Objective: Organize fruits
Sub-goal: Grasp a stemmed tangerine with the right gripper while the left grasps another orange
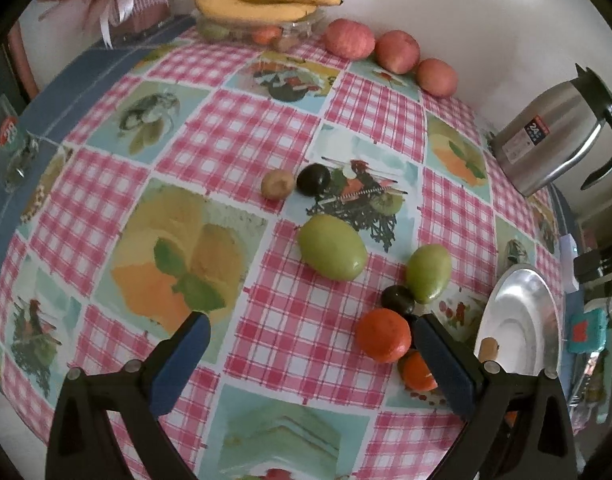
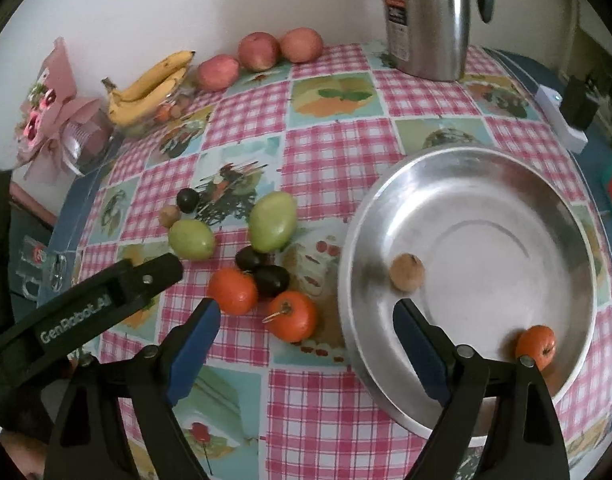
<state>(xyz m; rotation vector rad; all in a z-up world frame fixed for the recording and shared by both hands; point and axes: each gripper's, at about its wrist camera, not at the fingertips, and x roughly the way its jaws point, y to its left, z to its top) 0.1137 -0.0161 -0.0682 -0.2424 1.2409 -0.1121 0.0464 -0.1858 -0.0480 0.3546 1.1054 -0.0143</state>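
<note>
Sorting: loose fruit goes to the steel plate [image 2: 457, 168], as I judge the task.
Left claw: my left gripper [image 1: 309, 354] stands wide and empty over the checked cloth [image 1: 266, 128], its right finger just beside 1 orange fruit [image 1: 382, 334].
Loose fruit: 2 green fruits [image 2: 272, 222], 2 dark ones [image 2: 270, 280] and 2 orange ones [image 2: 292, 316] cluster left of the plate, several touching.
Right claw: my right gripper [image 2: 306, 348] is open with nothing between its pads, hanging over the plate's near rim.
Plate: it holds 1 small brown fruit [image 2: 406, 272] and 1 orange fruit [image 2: 535, 346].
Handling: these look light, round and smooth, likely to roll; I would close across the widest middle, gently, since the orange ones may be soft.
Room: open cloth lies left of the cluster; the raised rim needs clearing; the flask [image 2: 423, 20] stands well apart.
</note>
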